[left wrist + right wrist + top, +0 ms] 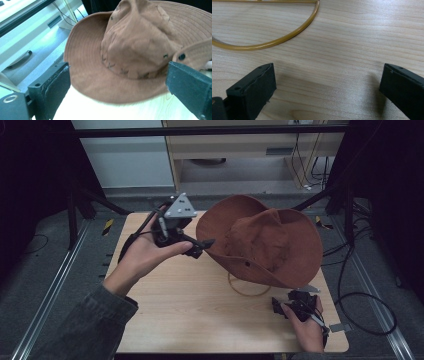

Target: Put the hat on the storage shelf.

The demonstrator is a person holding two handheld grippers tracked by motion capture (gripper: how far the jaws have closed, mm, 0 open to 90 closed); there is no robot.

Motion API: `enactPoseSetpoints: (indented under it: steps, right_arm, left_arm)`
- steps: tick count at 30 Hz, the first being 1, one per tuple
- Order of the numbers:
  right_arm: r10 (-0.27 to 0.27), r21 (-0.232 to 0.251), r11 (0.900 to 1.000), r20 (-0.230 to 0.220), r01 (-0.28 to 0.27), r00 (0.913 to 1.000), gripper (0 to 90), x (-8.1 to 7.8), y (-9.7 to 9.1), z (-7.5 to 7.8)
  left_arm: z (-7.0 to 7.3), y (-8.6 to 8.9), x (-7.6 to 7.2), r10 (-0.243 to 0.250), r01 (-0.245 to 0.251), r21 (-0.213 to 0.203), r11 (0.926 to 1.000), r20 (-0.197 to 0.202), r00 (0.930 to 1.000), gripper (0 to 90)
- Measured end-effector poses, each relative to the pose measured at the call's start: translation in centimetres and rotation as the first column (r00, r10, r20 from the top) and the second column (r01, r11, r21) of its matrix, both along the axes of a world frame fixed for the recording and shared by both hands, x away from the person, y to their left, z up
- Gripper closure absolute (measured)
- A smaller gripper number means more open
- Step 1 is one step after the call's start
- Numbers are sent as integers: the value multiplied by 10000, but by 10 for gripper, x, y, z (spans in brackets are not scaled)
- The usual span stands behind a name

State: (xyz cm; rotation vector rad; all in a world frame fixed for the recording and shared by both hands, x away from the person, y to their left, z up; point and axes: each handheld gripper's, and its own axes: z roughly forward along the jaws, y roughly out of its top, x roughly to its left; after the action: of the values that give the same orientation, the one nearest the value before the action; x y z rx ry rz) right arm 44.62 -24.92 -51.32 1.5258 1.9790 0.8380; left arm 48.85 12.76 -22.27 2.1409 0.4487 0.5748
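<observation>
My left claw (202,246) is wide open and holds nothing. The brown hat (265,240) sits just in front of it, brim toward me.

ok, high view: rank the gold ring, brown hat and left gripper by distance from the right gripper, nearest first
From the right gripper, near the table's near-right corner:
1. Gold ring, flat on the wood just to its left, part under the hat. The hat's near brim edge is about as close; too close to call.
2. Brown hat, its bulk farther back, raised above the ring.
3. Left gripper, across the table at the hat's left brim.
</observation>
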Motion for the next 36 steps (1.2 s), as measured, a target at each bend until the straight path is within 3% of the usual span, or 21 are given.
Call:
enactPoseSetpoints:
  steps: [3, 11, 14, 16, 20, 21, 28, 31, 34, 36]
  right_arm:
    - [-16, 27, 10000, 0, 16, 10000, 6, 0, 0, 0]
    - [-30, 18, 10000, 1, 30, 10000, 6, 0, 0, 0]
    - [-4, 16, 10000, 17, 4, 10000, 6, 0, 0, 0]
    - [-27, 12, 10000, 4, 27, 10000, 6, 0, 0, 0]
    - [-15, 14, 10000, 12, 15, 10000, 6, 0, 0, 0]
    - [-15, 14, 10000, 12, 15, 10000, 6, 0, 0, 0]
    - [-62, 6, 10000, -13, 62, 10000, 6, -1, 0, 0]
    - [-4, 17, 10000, 16, 4, 10000, 6, 0, 0, 0]
    - [-27, 14, 10000, 4, 27, 10000, 6, 0, 0, 0]
    - [-3, 16, 10000, 18, 3, 10000, 6, 0, 0, 0]
  left_arm:
    - [-8, 20, -6, 197, -198, -245, 9995, -38, 9998, 55]
    - [-44, 65, -18, 859, -863, -212, 9960, -170, 9962, 55]
    - [-66, 75, -19, 1067, -1066, 44, 9943, -367, 9936, 55]
    - [-84, 79, -19, 1174, -1179, -35, 9930, -654, 9909, 58]
    - [-125, 86, -17, 1462, -1422, 440, 9889, -1089, 9832, 59]
    - [-125, 86, -17, 1462, -1422, 440, 9889, -1089, 9832, 59]
    - [-178, 96, -14, 1873, -1694, 1247, 9776, -1495, 9709, 57]
    - [-200, 104, -14, 2127, -1916, 1264, 9733, -1822, 9600, 57]
    - [-221, 115, -15, 2183, -1980, 1185, 9730, -1940, 9564, 57]
    - [-235, 123, -17, 2334, -2151, 1077, 9706, -2059, 9503, 56]
